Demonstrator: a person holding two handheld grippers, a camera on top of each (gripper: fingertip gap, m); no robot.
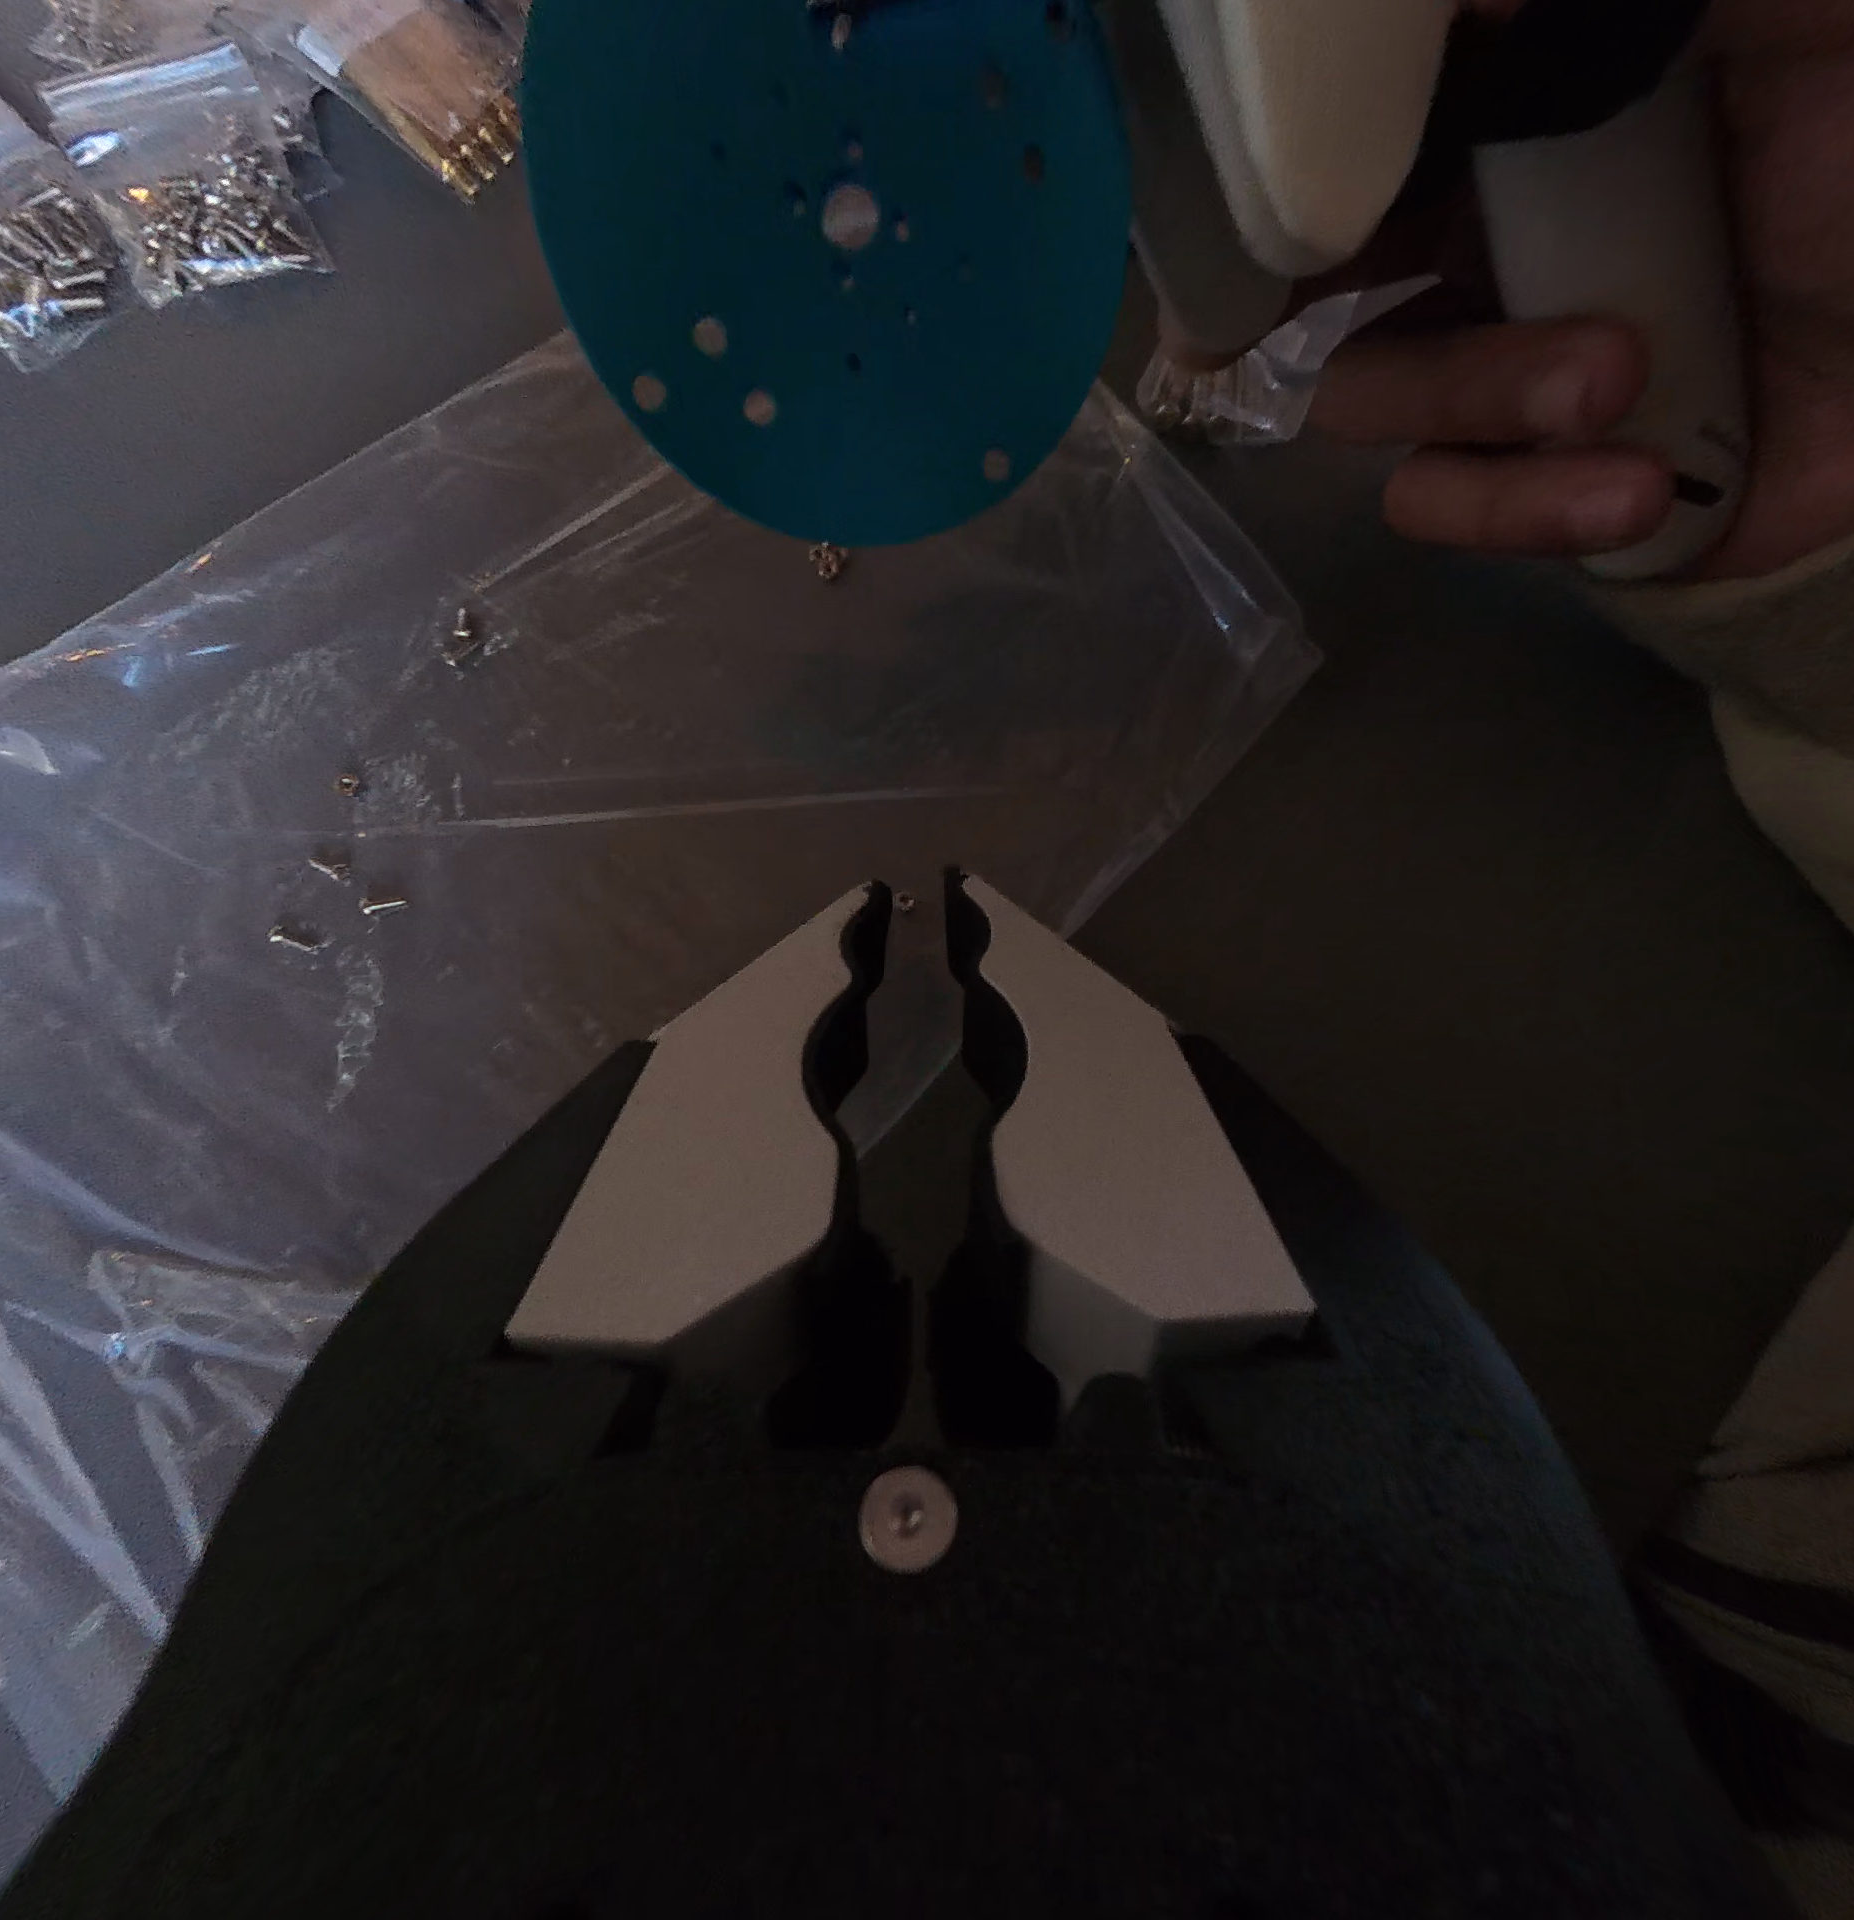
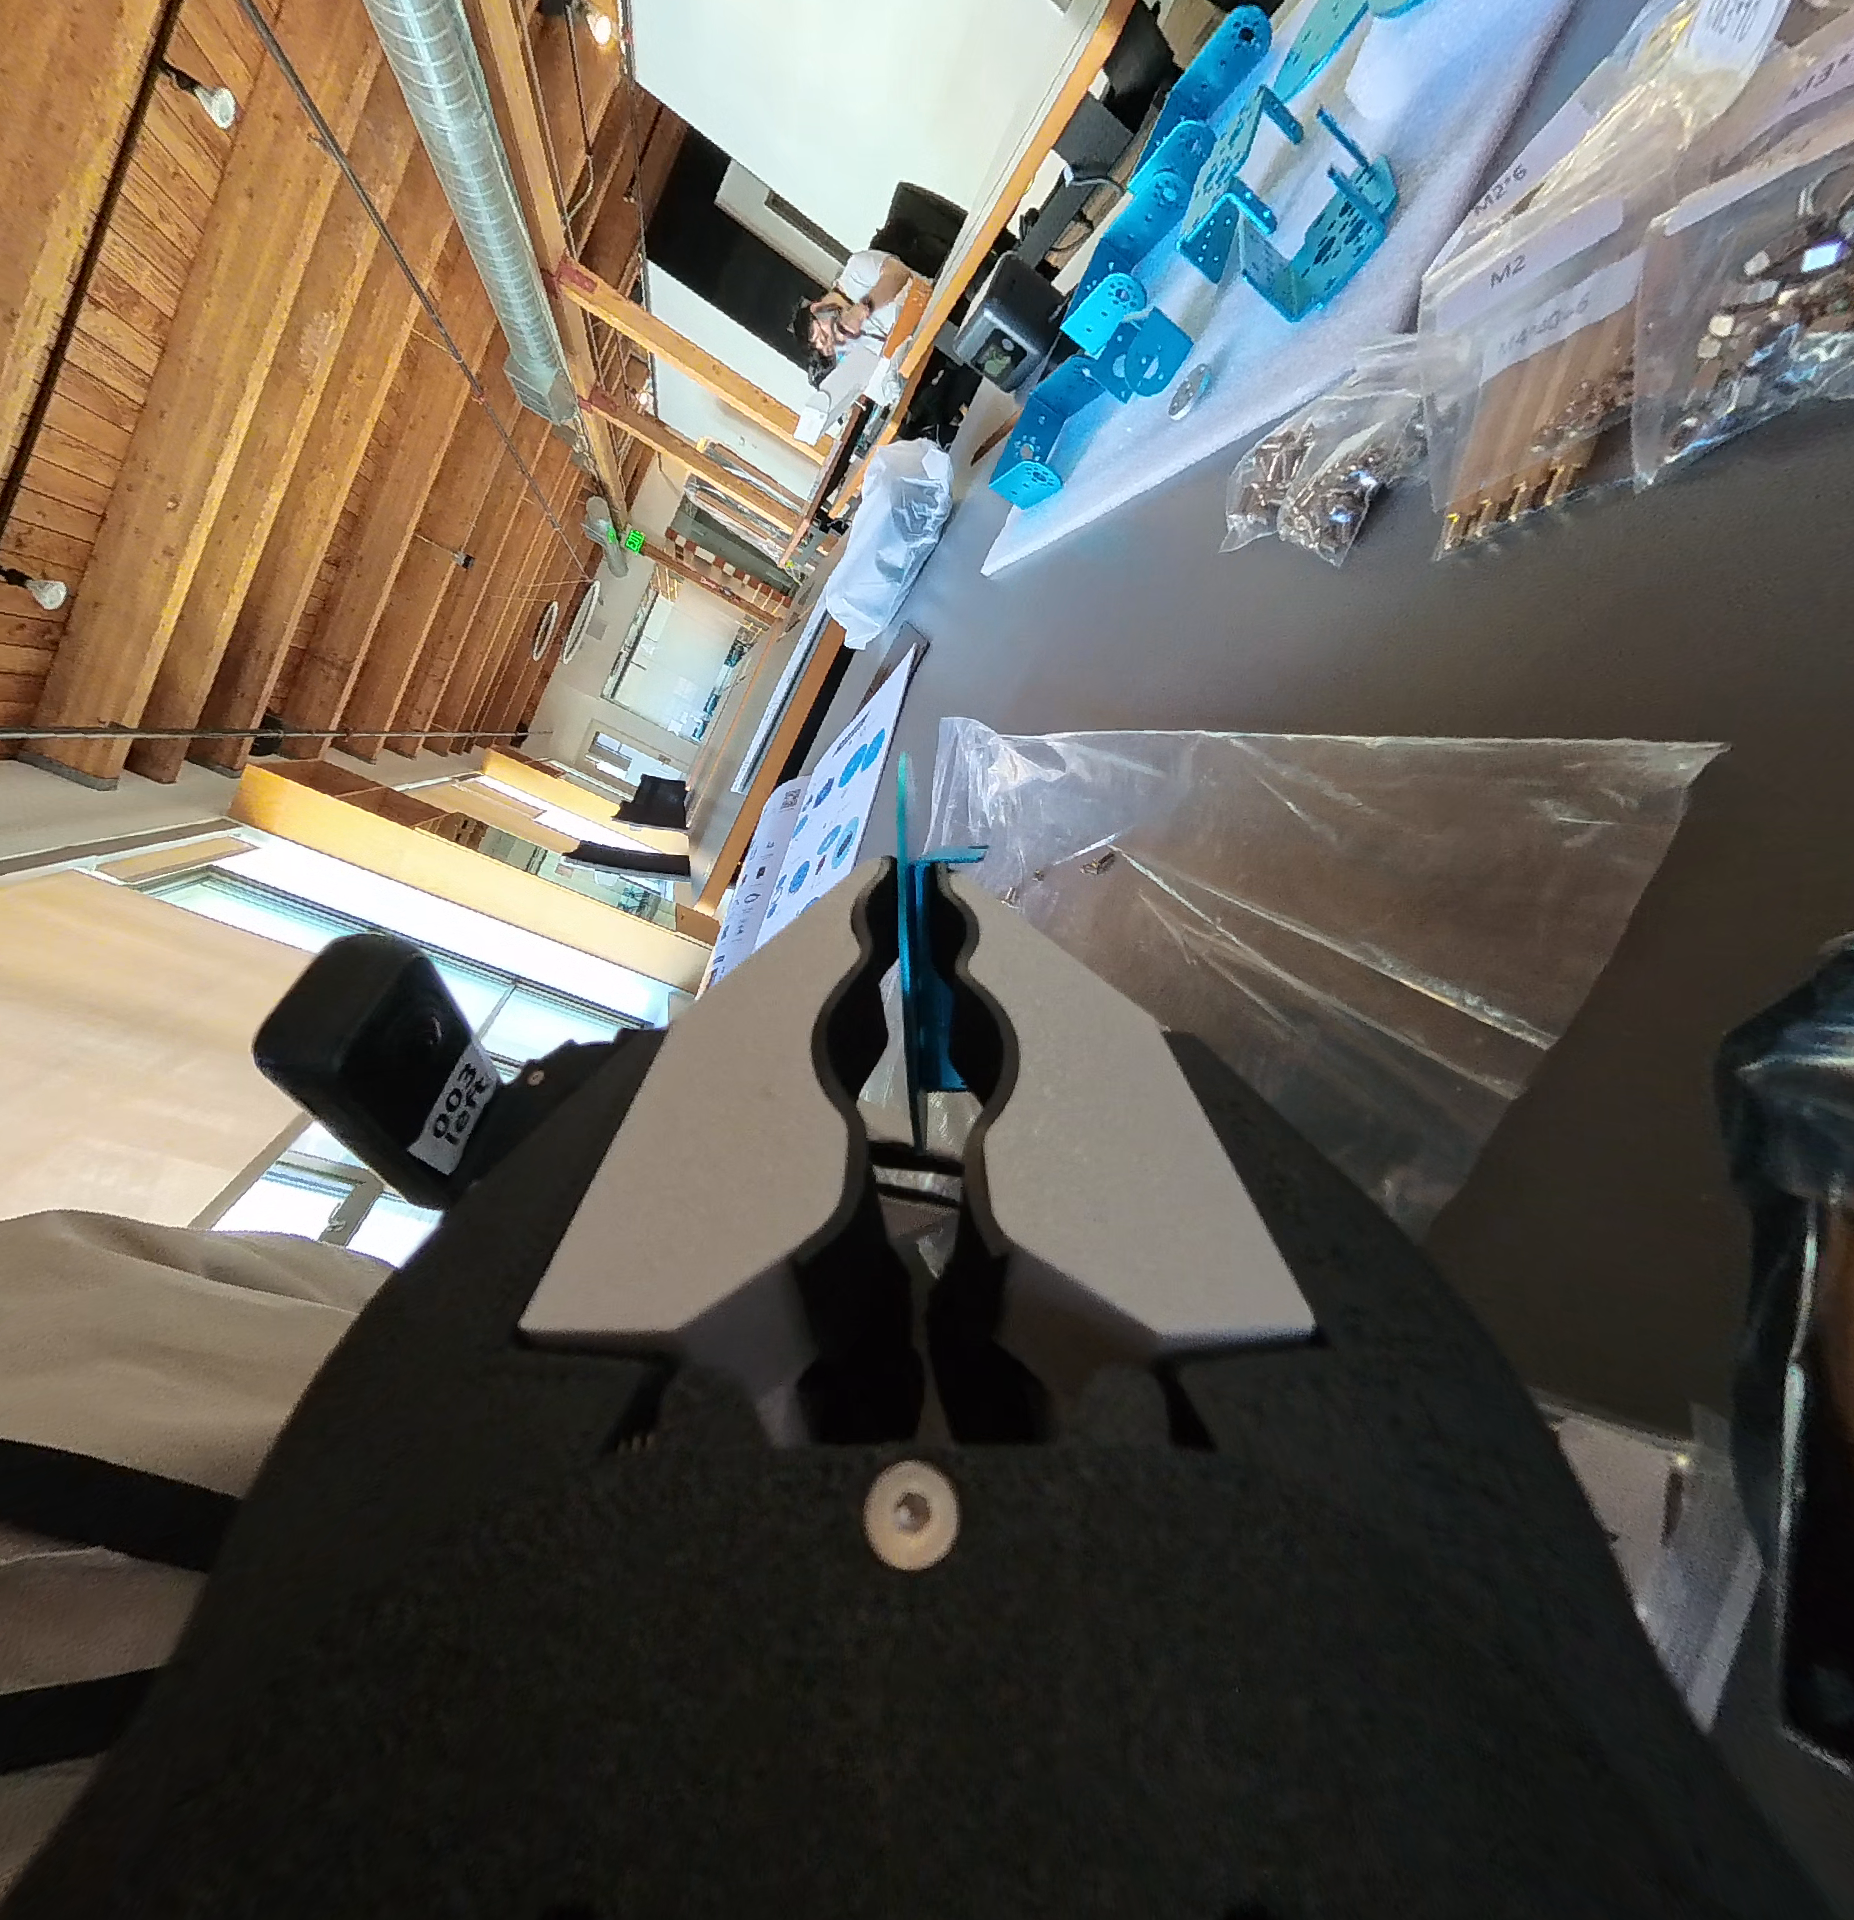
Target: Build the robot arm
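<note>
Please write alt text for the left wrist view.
The left gripper, fingers slightly apart around a tiny nut, hovers over a clear plastic bag strewn with small screws. A blue round perforated plate hangs above.

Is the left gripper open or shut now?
Open: the left gripper shows a narrow gap between its fingertips, with a tiny nut in it.

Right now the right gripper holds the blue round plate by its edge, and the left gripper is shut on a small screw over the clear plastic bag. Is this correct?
Not quite. The left gripper is open, its jaws apart around the small screw, as the left wrist view shows. The right gripper does hold the blue round plate by its edge, above the clear plastic bag.
</note>
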